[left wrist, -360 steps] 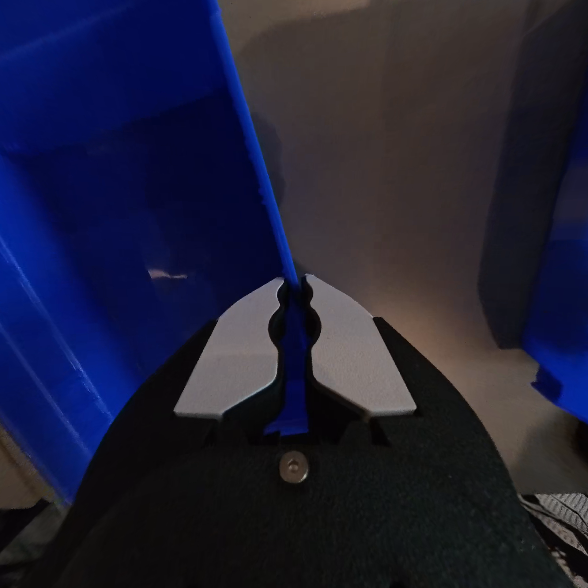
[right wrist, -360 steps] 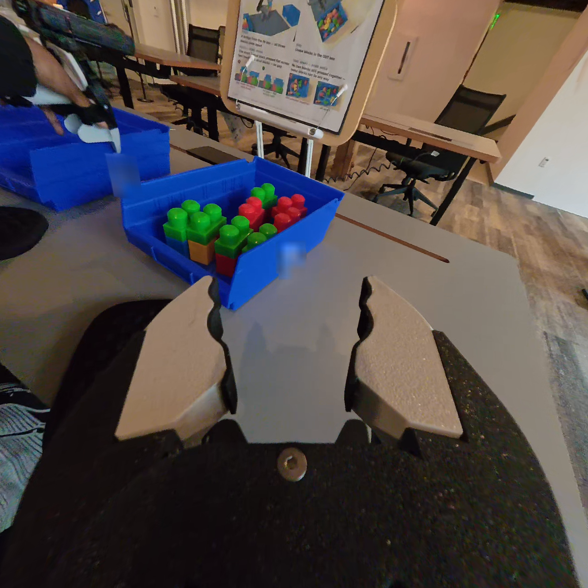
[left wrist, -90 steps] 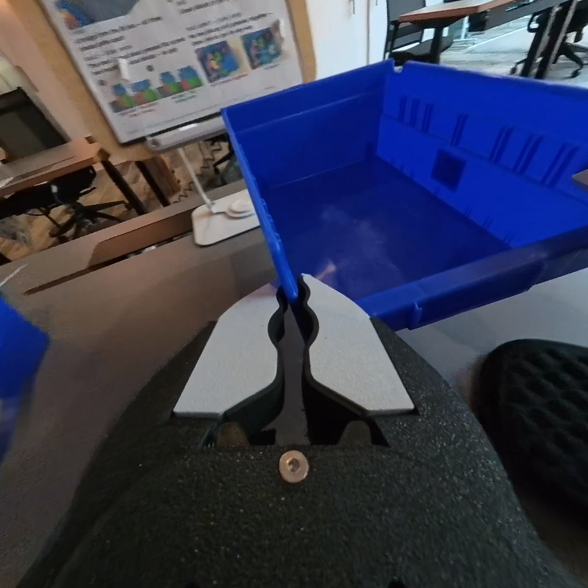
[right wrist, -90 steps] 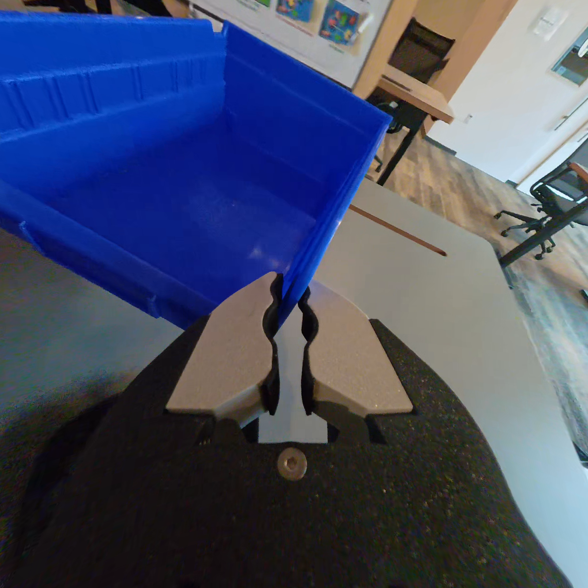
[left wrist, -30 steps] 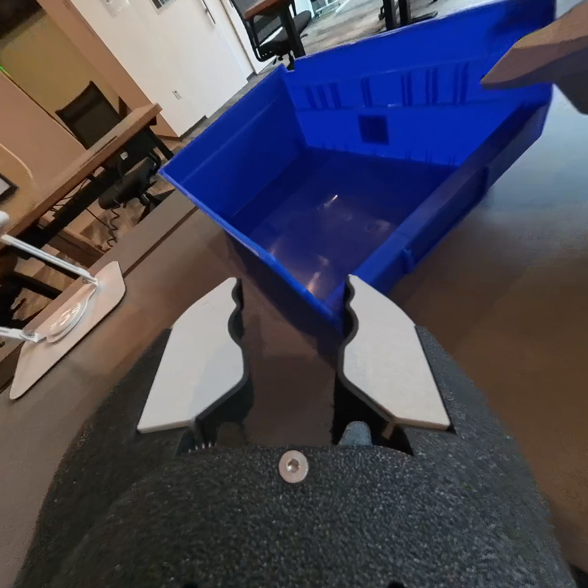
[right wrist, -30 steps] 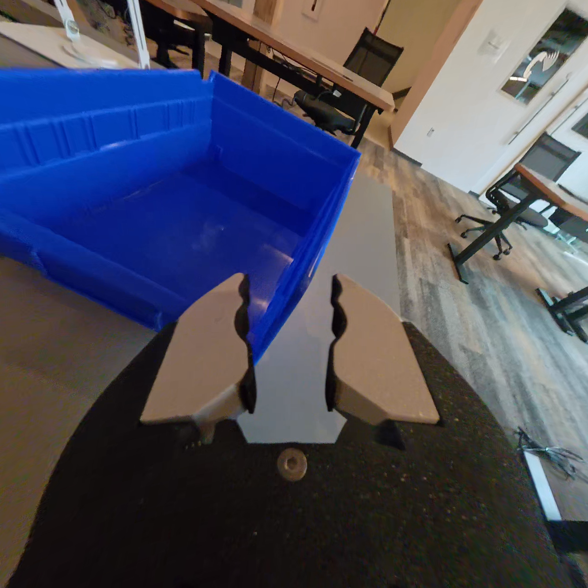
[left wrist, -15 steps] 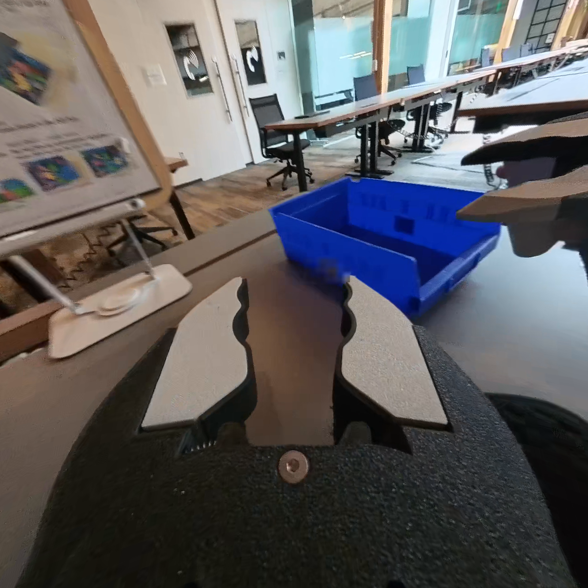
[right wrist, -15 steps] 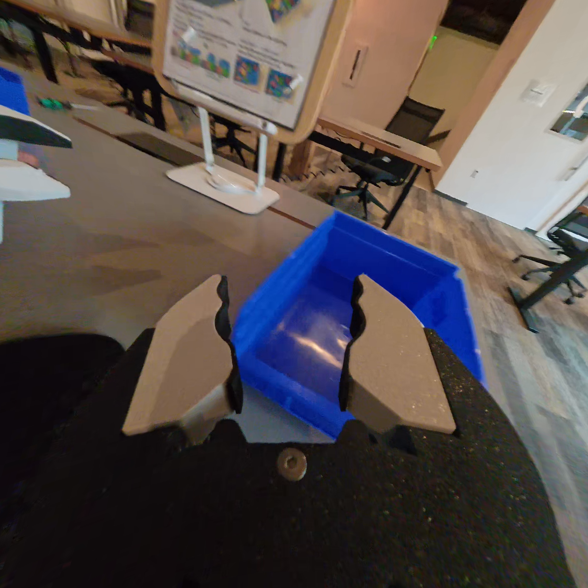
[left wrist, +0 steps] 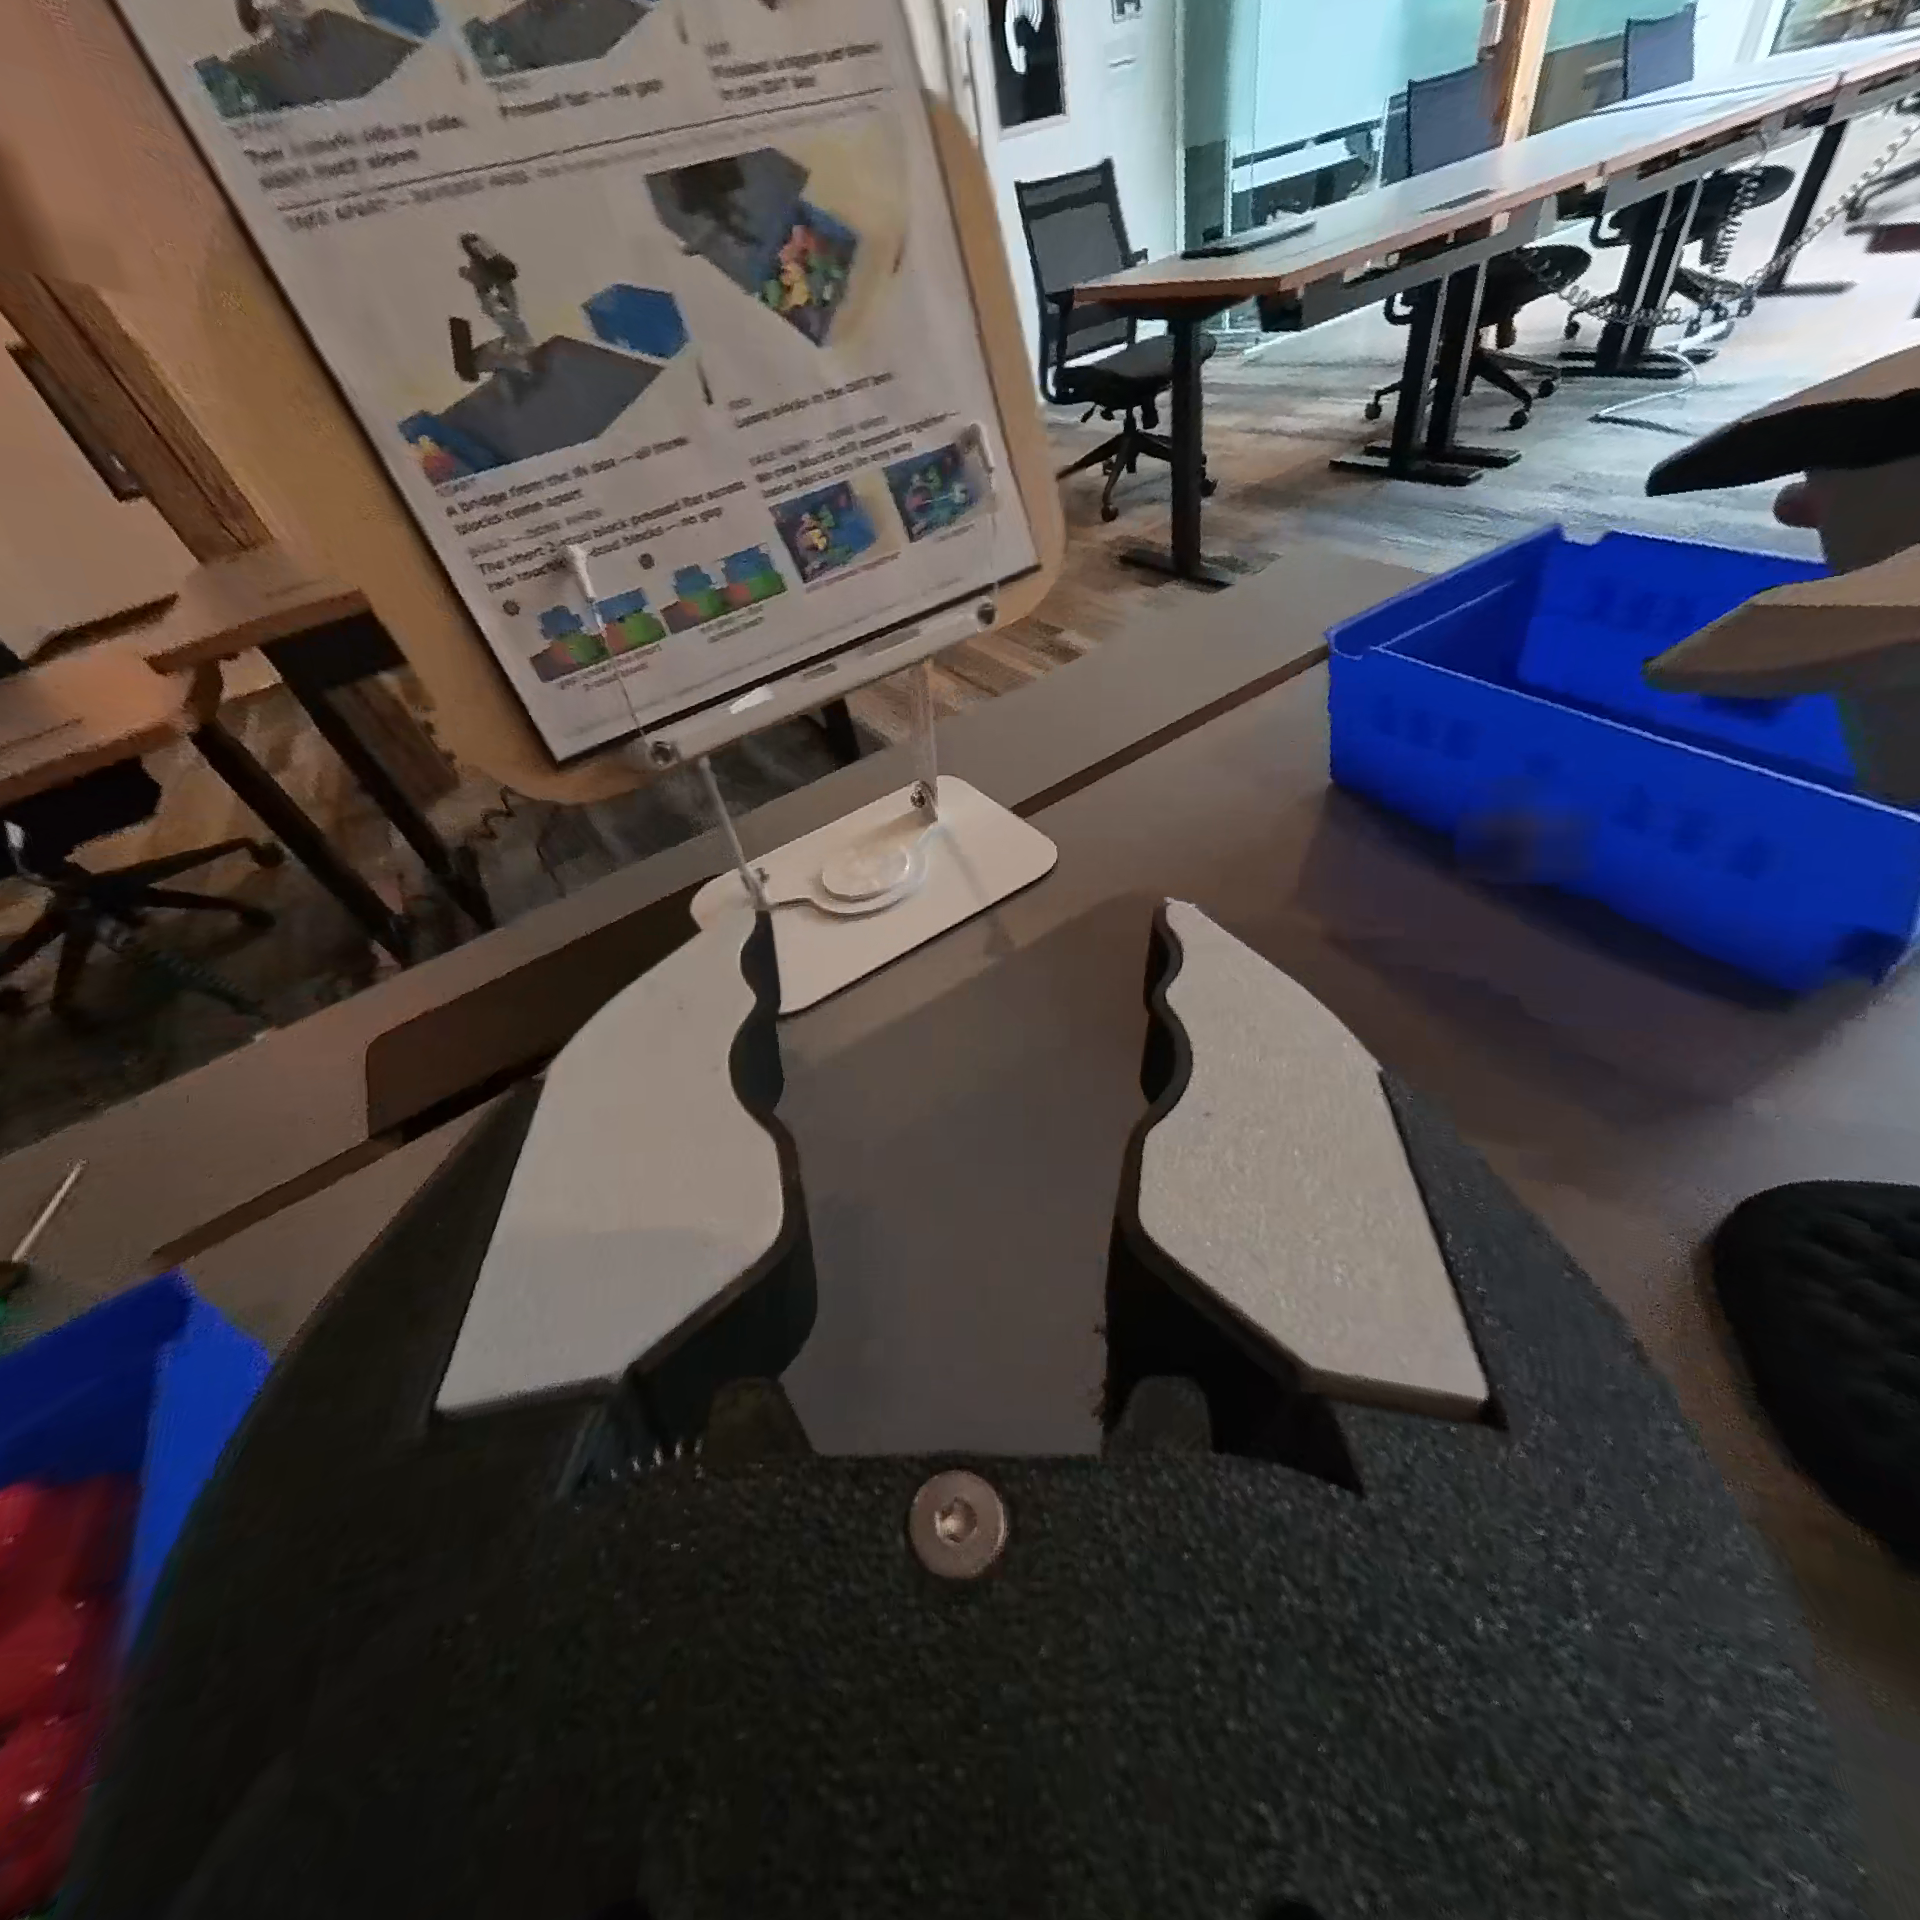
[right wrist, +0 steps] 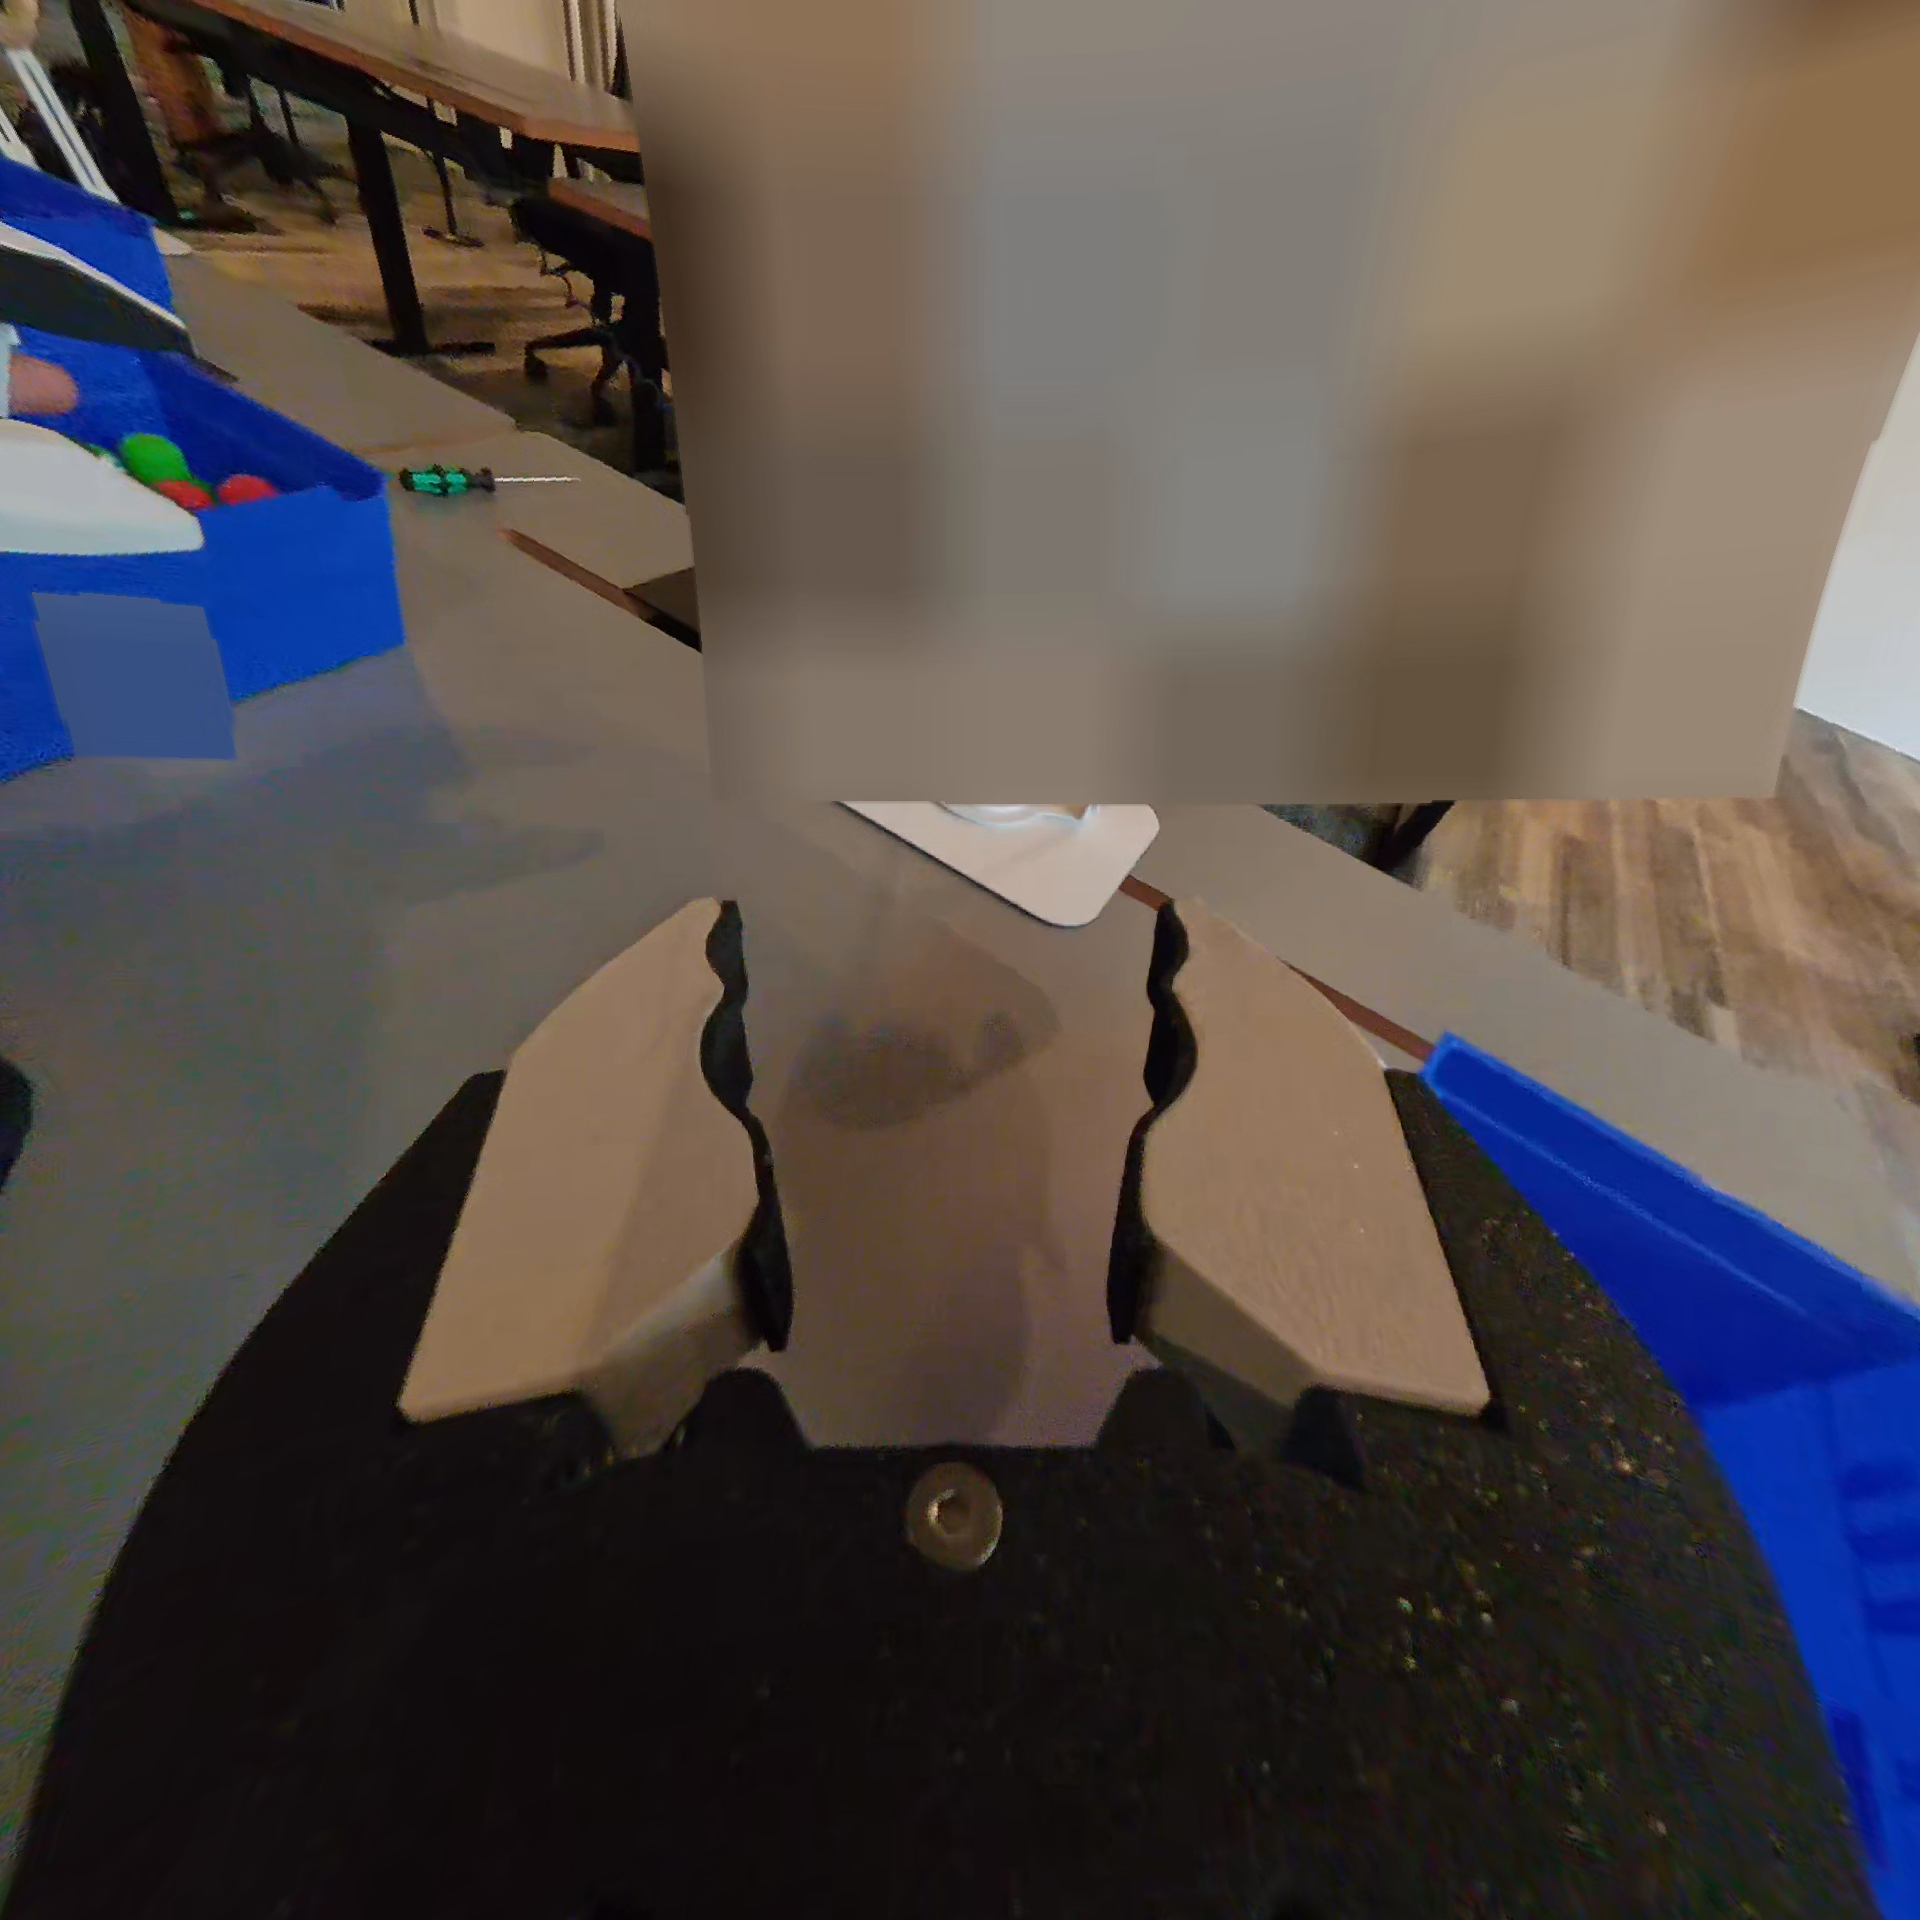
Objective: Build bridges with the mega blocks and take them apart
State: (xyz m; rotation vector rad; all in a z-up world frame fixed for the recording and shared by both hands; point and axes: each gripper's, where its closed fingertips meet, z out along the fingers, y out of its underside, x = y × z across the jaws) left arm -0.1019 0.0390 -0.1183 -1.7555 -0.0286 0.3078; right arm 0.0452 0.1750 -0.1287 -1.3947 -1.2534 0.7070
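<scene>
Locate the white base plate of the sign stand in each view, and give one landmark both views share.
Left wrist view: white base plate sits at centre, just beyond the open left gripper.
Right wrist view: base plate at centre, top hidden by a blur patch, beyond the open right gripper.
Shared landmark: the grey table.

Red and green mega blocks (right wrist: pixel 182 473) inside the far-left blue bin (right wrist: pixel 301 582).

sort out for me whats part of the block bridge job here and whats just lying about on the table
For the job:
- blue bin with red and green blocks
- empty blue bin
- left claw, open
- right claw, open

Lying about:
- green-handled screwdriver
- instruction board on its stand
- black mat
</scene>
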